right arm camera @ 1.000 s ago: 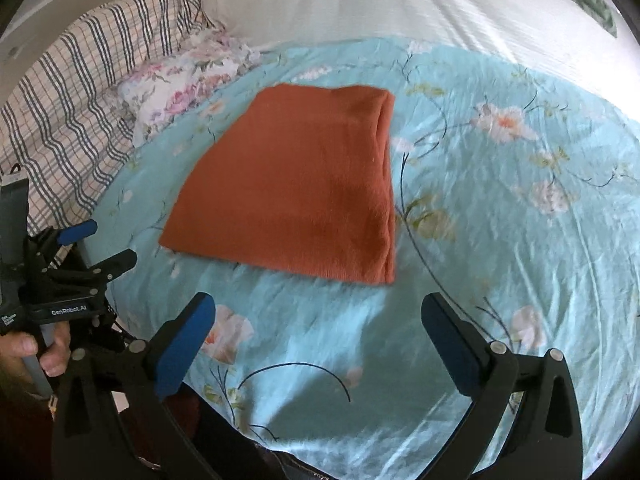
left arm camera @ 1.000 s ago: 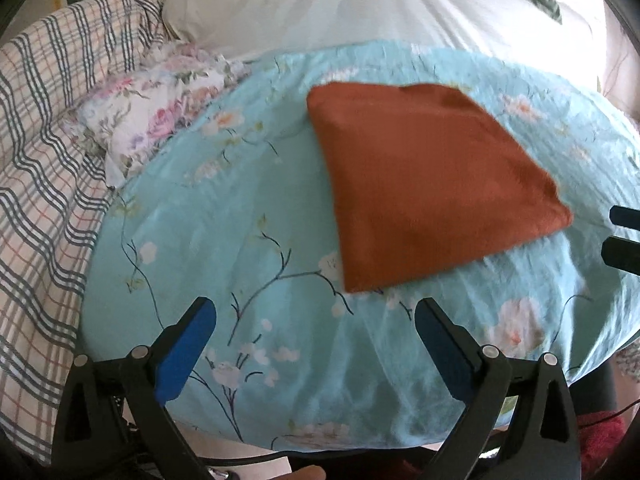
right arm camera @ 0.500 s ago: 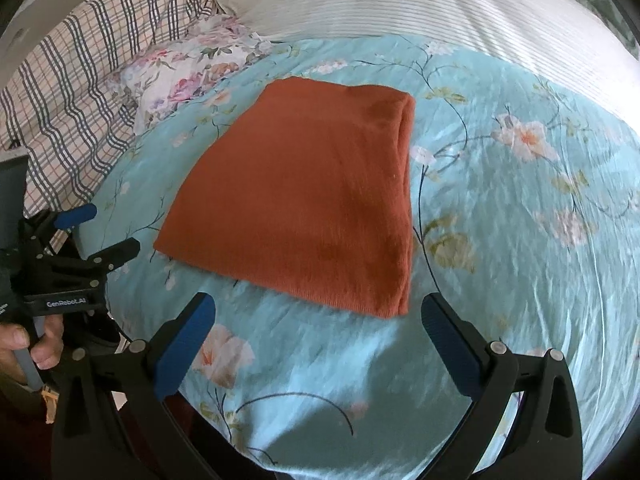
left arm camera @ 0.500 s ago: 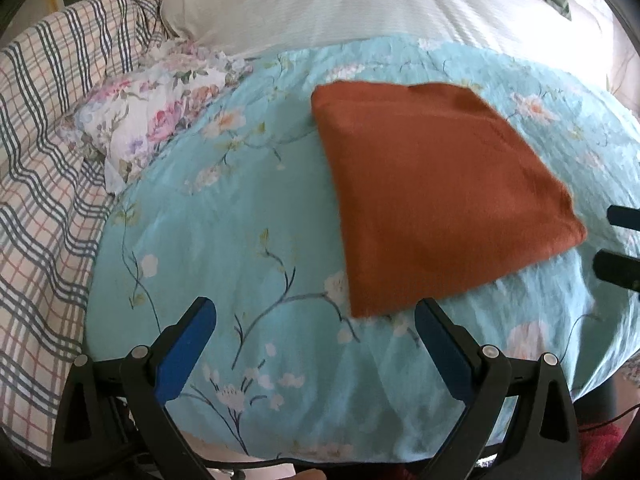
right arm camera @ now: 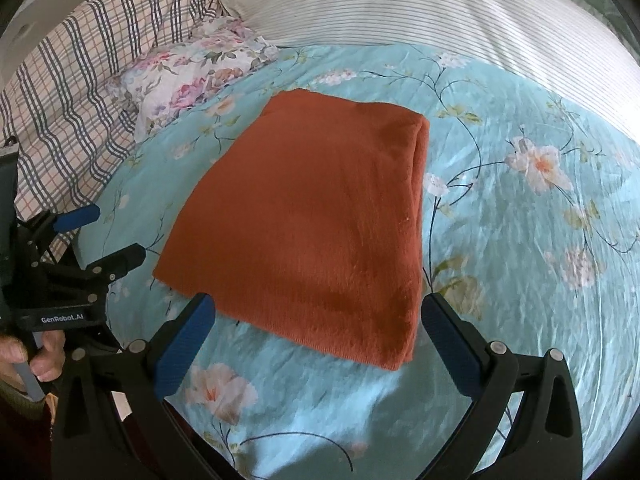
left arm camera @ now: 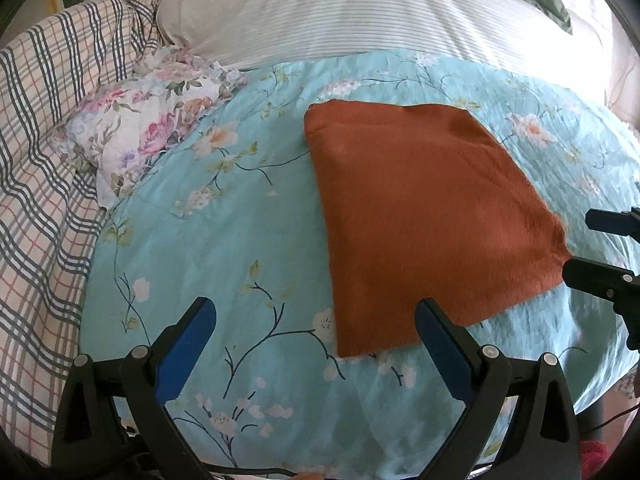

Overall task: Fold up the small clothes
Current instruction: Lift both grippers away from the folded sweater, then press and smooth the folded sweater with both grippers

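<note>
A rust-orange knit garment [left arm camera: 424,216] lies folded flat into a rough rectangle on the light-blue floral sheet [left arm camera: 224,232]; it also shows in the right wrist view [right arm camera: 312,224], with its folded edge on the right. My left gripper [left arm camera: 316,336] is open and empty, just short of the garment's near left corner. My right gripper [right arm camera: 316,332] is open and empty, with its jaws either side of the garment's near edge. Each gripper appears at the edge of the other's view, the right one [left arm camera: 592,248] and the left one [right arm camera: 100,240].
A crumpled pink floral cloth [left arm camera: 140,136] lies at the sheet's far left. A plaid blanket [left arm camera: 44,168] is bunched along the left. A white striped pillow [left arm camera: 360,12] lies behind. The bed's front edge drops off just below the grippers.
Both grippers have moved forward toward the garment, which now looks larger and nearer. Both stay open. The garment has not moved.
</note>
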Motion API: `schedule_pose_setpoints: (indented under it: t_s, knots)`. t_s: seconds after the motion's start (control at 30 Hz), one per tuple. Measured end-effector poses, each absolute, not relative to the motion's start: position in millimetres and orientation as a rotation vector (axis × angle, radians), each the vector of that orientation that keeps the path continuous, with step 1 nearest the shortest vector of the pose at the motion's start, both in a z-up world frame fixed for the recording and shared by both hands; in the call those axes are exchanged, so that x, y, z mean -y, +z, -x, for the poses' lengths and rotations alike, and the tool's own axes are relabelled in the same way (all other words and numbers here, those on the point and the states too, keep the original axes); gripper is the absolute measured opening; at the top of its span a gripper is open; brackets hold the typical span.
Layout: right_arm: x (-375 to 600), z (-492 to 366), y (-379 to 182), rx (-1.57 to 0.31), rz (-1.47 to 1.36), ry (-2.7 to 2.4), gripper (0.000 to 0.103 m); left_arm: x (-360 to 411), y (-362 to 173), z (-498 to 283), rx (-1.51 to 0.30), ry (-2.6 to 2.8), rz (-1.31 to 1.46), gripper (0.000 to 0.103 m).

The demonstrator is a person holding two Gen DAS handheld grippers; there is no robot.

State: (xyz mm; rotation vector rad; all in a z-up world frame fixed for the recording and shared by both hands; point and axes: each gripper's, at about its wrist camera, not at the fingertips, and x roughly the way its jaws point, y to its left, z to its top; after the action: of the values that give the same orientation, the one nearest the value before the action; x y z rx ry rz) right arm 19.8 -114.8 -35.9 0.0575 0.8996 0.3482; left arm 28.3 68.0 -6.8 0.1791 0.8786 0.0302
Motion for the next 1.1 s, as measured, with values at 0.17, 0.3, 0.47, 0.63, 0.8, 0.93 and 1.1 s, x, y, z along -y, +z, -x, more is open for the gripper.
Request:
schedule_pose_setpoints:
  t_s: [0.17,0.3,0.47,0.63,0.8,0.93,1.1]
  knots:
    - [114,-24,-35,-0.9,-0.058,0.347,0.103,-72,-7,-34,-0.887,0.031,-0.155,0.1]
    - [114,-31,-36,-0.904,-0.063,0.352,0.103,-73,-7,-37,-0.887,0.029,-0.146,0.1]
    - [122,-36,-36,-0.869,-0.113,0.349,0.103,-77,-9,-47,-0.888,0.008,-0.121,0.1]
    - [145,-62,-38,-0.83,-0.229,0.334,0.097,-95,-16,-76,-0.914,-0.05,-0.007,0.1]
    - [167,-112,-47,-0.858,-0.327,0.302,0.066,-112,-21,-114,-0.944,-0.084,0.114,0.1]
    - [175,-148,-59,-0.881,-0.391,0.277,0.066,-113,-27,-142,-0.956,-0.097,0.148,0.1]
    - [176,-181,-79,-0.922,-0.474,0.313,0.036,-111,-40,-173,-0.974,-0.087,0.159,0.099]
